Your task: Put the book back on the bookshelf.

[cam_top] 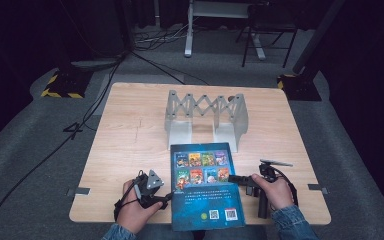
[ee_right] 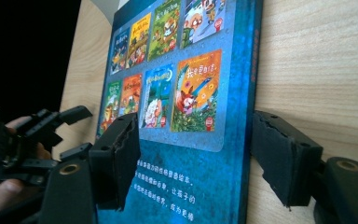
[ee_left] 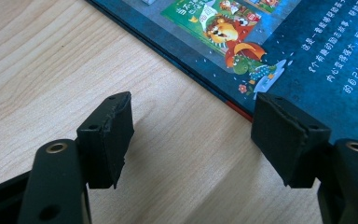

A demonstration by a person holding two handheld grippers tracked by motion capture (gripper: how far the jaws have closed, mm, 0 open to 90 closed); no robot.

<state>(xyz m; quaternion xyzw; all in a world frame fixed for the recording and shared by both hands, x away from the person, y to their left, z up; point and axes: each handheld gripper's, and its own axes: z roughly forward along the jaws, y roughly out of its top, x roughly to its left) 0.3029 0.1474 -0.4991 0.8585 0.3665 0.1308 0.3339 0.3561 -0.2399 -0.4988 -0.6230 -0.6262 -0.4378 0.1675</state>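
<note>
A large, flat blue picture book (cam_top: 206, 186) with rows of small colourful cover illustrations lies face-up in the lower centre of the high view, on the near part of a pale wooden table (cam_top: 130, 135), its bottom edge at the table's near rim. At lower left of that frame the left gripper (cam_top: 166, 196), black with a grey three-cornered plate on top, sits at the book's left edge; in the left gripper view its jaws stand apart, with bare tabletop and the book's edge between them, one pad over the cover and no pad pressing on anything. At lower right the right gripper (cam_top: 231, 178) reaches in at the book's right edge; the right gripper view shows its jaws spread either side of that edge, one pad over the cover and one over the wood, not clamped on it. A grey metal folding rack (cam_top: 205, 117) with a criss-cross back stands just beyond the book, in the frame's centre.
</note>
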